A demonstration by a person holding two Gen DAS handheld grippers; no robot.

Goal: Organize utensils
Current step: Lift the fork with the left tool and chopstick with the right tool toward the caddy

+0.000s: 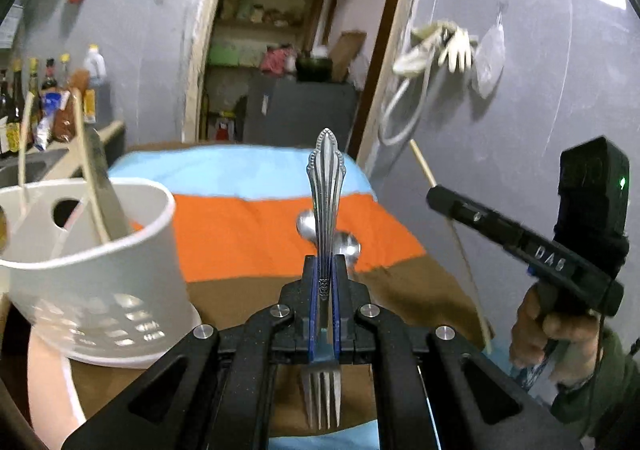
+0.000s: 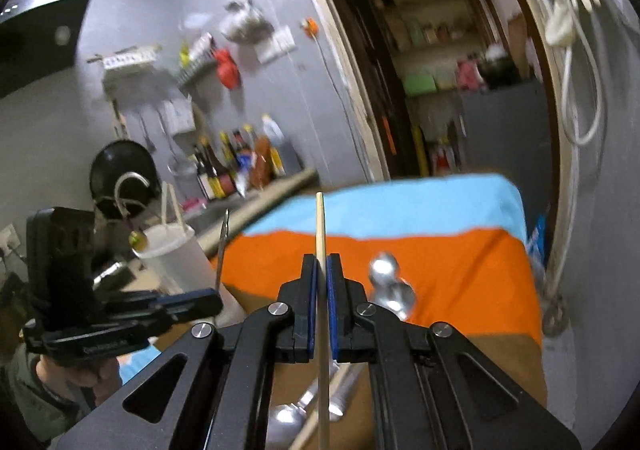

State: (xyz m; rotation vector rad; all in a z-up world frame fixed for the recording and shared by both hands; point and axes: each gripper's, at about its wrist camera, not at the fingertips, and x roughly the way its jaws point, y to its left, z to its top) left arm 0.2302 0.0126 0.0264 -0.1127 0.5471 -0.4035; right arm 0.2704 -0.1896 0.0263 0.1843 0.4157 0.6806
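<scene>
Now each gripper clamps one utensil.
Left gripper (image 1: 324, 262) grips one fork (image 1: 325, 186); right gripper (image 2: 322, 262) one chopstick (image 2: 321, 226); two spoons (image 1: 347, 244) partly hidden.

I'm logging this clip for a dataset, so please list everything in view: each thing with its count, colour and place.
fork: one, silver, clamped upright in the left gripper, tines toward the camera
chopstick: one, pale wood, clamped in the right gripper
spoons: at least two, silver, lying on the cloth beyond the fork
utensil holder: one, white with holes, left side of the table, holding pale chopsticks
cloth: one, blue, orange and brown stripes, covering the table
bottles: several, dark and yellow, on the counter at the wall
rubber gloves: pale, count unclear, hung on the wall
left gripper: black, shut on the fork
right gripper: black, shut on the chopstick
hand: one, holding the right gripper's handle
</scene>
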